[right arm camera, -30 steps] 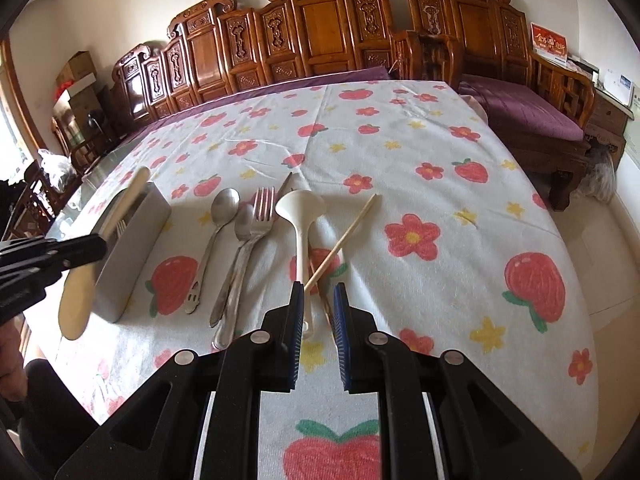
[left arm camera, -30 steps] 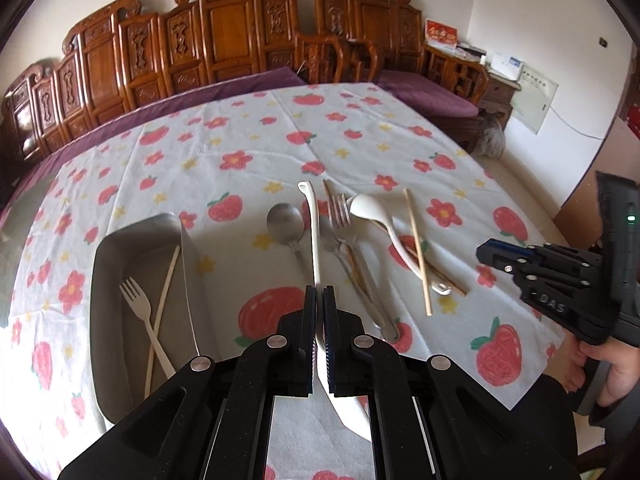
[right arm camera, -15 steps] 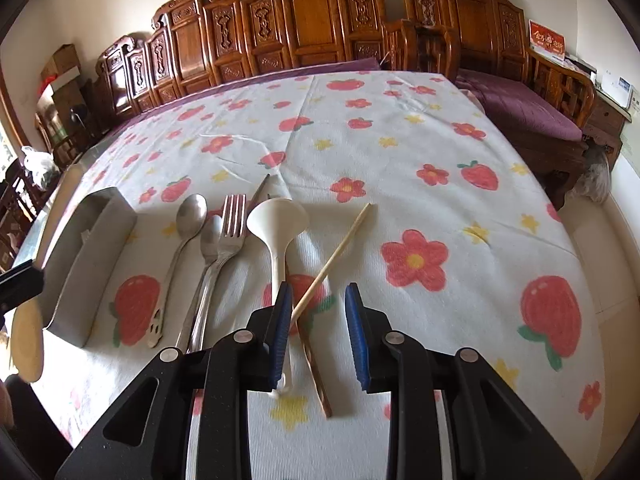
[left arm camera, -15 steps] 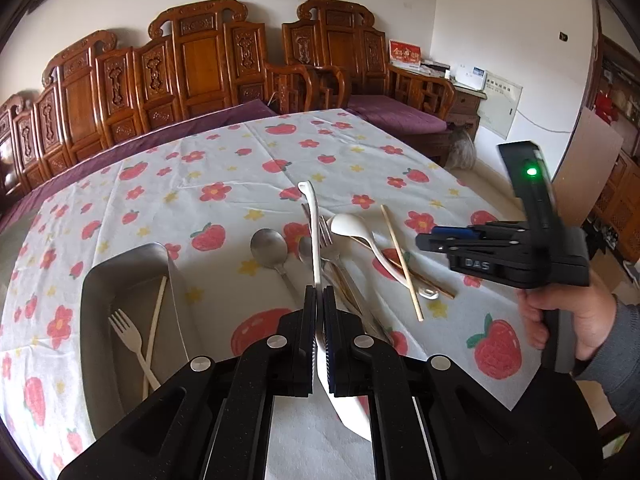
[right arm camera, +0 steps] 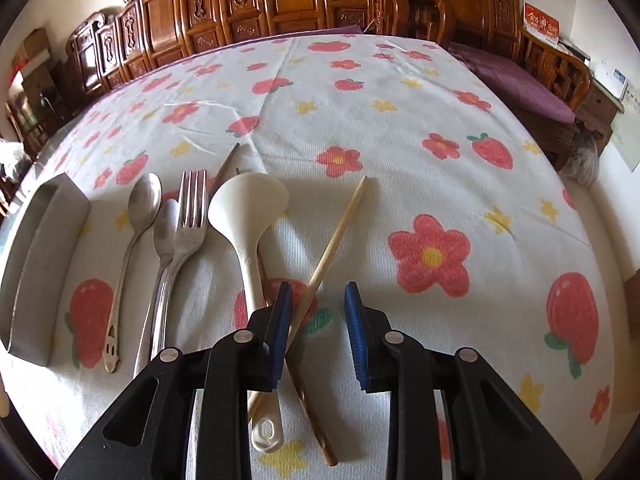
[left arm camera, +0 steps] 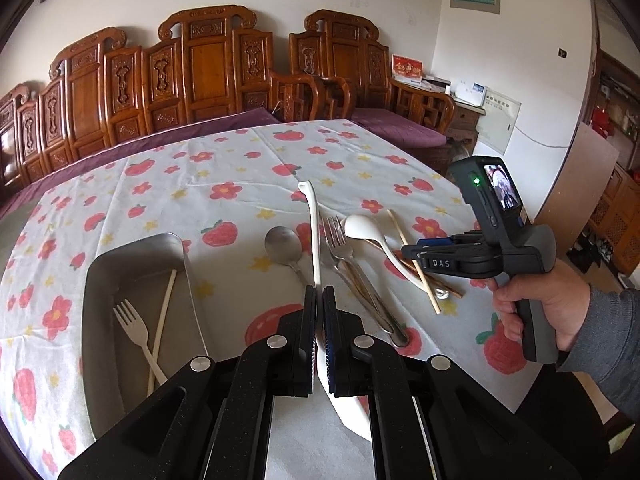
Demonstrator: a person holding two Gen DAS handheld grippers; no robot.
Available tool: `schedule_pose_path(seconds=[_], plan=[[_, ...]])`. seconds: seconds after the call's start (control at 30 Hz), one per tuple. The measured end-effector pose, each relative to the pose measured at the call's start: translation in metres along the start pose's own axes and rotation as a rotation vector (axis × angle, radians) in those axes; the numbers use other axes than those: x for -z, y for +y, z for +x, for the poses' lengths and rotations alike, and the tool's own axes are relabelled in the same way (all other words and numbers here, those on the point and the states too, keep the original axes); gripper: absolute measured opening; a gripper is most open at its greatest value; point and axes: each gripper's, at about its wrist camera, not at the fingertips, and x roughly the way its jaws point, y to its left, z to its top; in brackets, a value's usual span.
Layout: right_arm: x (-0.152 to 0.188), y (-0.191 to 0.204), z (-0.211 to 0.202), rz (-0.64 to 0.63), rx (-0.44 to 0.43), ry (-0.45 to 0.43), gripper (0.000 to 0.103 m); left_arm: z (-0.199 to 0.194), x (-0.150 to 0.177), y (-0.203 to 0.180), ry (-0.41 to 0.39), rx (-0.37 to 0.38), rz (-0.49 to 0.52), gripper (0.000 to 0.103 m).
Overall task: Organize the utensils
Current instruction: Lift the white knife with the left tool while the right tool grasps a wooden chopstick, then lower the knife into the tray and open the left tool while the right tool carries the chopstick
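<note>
My left gripper [left arm camera: 319, 300] is shut on a long white spoon [left arm camera: 316, 232], held above the table with its handle pointing away. To its left is a metal tray [left arm camera: 132, 256] holding a pale fork [left arm camera: 132, 328] and one pale chopstick [left arm camera: 164, 316]. My right gripper [right arm camera: 318, 300] is open, low over a light wooden chopstick [right arm camera: 340, 232] that crosses a darker chopstick [right arm camera: 304, 392]. A white ladle spoon [right arm camera: 248, 208], a metal fork [right arm camera: 192, 216] and two metal spoons [right arm camera: 140, 208] lie left of it. The right gripper also shows in the left wrist view [left arm camera: 408, 250].
The table wears a white cloth with strawberries and flowers [right arm camera: 428, 256]. Carved wooden chairs [left arm camera: 208, 76] line the far side. The tray's outer wall [right arm camera: 44, 240] stands at the left of the right wrist view. The table's right edge [right arm camera: 592, 216] drops to the floor.
My right gripper has opened wide and dropped lower and closer over the light chopstick. My left gripper, still holding the white spoon, has risen and tilted back.
</note>
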Motion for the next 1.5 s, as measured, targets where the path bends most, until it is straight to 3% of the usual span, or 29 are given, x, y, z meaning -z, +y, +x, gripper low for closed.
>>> schedule_pose_path(seconds=[0.17, 0.37, 0.73, 1.17, 1.5], plan=[[-0.002, -0.005, 0.002, 0.045, 0.018, 0.015, 0.015, -0.010, -0.001, 0.013, -0.021, -0.007, -0.017, 0.003], [-0.003, -0.011, 0.002, 0.081, 0.003, 0.023, 0.006, -0.021, -0.002, 0.032, -0.041, -0.026, -0.041, 0.003], [-0.013, -0.002, -0.030, 0.056, -0.014, -0.063, 0.006, -0.025, -0.004, 0.073, -0.037, -0.071, -0.105, 0.003], [-0.022, 0.087, -0.083, -0.080, -0.215, -0.159, 0.006, -0.011, 0.003, 0.117, 0.033, -0.127, -0.166, 0.003], [-0.022, 0.154, -0.095, -0.154, -0.341, -0.163, 0.006, 0.005, 0.015, 0.135, 0.098, -0.157, -0.187, 0.003]])
